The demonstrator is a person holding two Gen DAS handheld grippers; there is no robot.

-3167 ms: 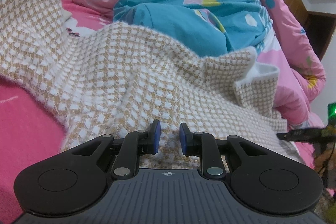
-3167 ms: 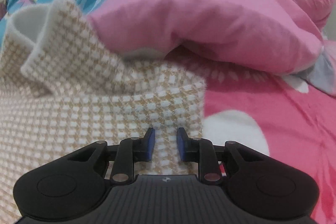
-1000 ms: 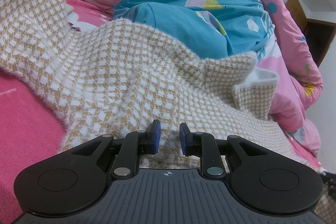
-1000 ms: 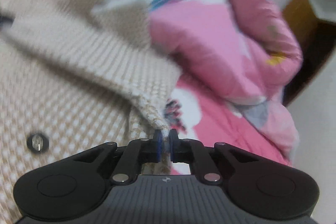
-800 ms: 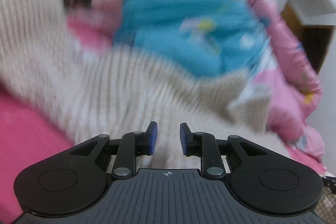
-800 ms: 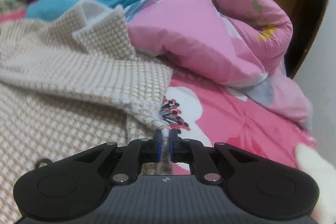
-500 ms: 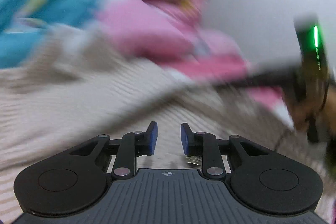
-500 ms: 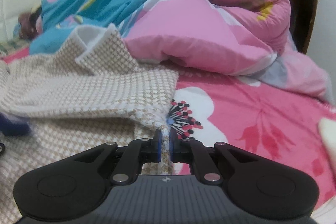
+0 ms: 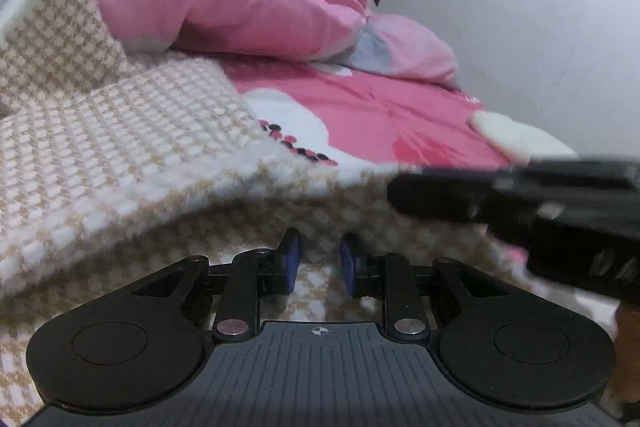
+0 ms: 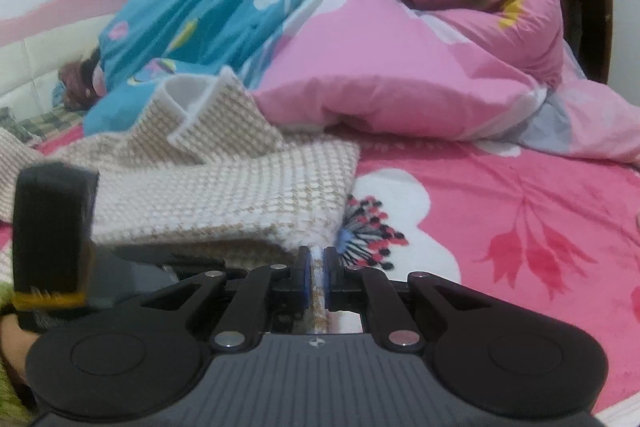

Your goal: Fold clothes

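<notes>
Nearest in the right wrist view, the right gripper (image 10: 316, 277) has its jaws pressed together on a thin edge of the checked knit garment (image 10: 240, 187), a strip of beige-and-white fabric pinched between the blue pads (image 10: 306, 277). Just left of it, blurred, the black body of the left gripper (image 10: 54, 227) shows, with a bit of a hand (image 10: 12, 339) and a green sleeve (image 10: 10, 387) at the lower left edge.

In the left wrist view, the left gripper (image 9: 316, 263) hangs over the garment (image 9: 120, 147) with its jaws spread and nothing between the pads (image 9: 292, 261). The right gripper (image 9: 520, 203) crosses the right side, blurred, level with a lifted fold of the knit.

The garment lies rumpled on the pink floral bedsheet (image 10: 500, 219), its edge beside a white flower print, with an upturned flap showing a white inner face toward the far side. Beyond it a pink quilt (image 10: 400, 67) is heaped on the bed, and behind that a blue patterned quilt (image 10: 208, 11). A person (image 10: 80, 83) lies at the far left end under the blue quilt. A white wall (image 9: 520, 7) stands past the bed's edge.
</notes>
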